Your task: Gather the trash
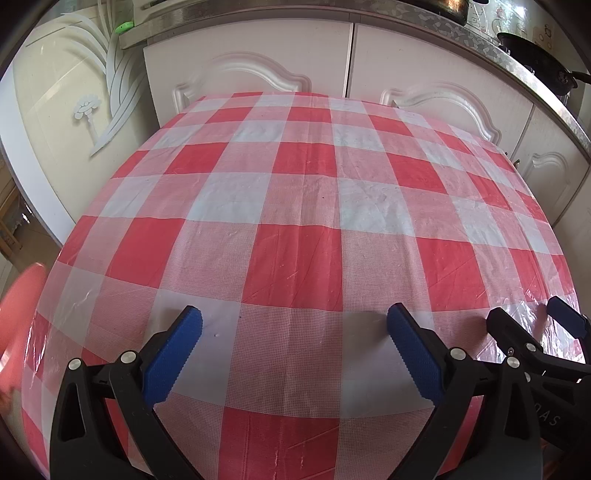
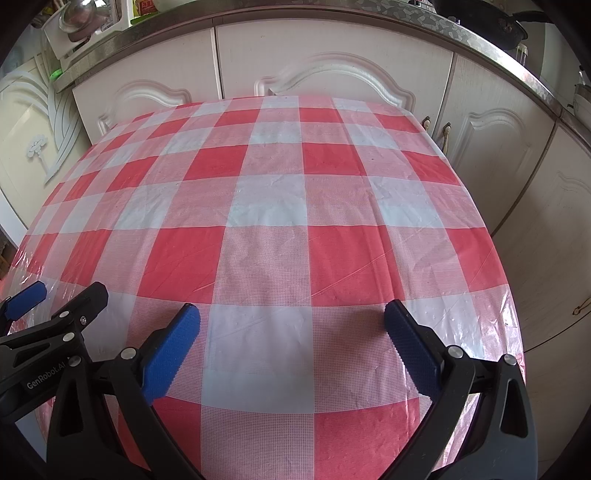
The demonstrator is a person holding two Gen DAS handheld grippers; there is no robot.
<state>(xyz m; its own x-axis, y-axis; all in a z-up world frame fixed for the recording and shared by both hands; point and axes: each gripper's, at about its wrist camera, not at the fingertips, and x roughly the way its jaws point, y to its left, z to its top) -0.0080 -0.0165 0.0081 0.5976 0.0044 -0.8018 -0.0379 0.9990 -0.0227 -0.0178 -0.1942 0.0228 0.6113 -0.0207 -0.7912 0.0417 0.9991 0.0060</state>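
While hanging low over the near edge of the red and white checked cloth, wide open and holding nothing: left gripper, with blue pads far apart. Same for right gripper, just beside it on the right, also spread wide and bare.

Looking for trash: none to see. No paper, no wrapper, no bits big enough to pick up, from near edge to far edge, from left side to right side. Only a few tiny dark specks, plus some creases in the clear plastic cover on top.

Down past the left edge of the cloth, on the near side: something pink, very blurry. Maybe a bin or a bowl for trash, maybe not. Cannot tell. Cannot see inside it either.

Beyond the far edge: white cupboard doors and a grey counter with a black pan at the far right. No trash showing there.

So, a guess about how far along: either all done, or not begun, with trash lying somewhere outside both views. Looks more like done or nearly done, with the cloth bare and both tools empty. Nothing left to pick up here, as far as can be seen. Next, probably: look around lower down and off to the sides for more bits, or stop.
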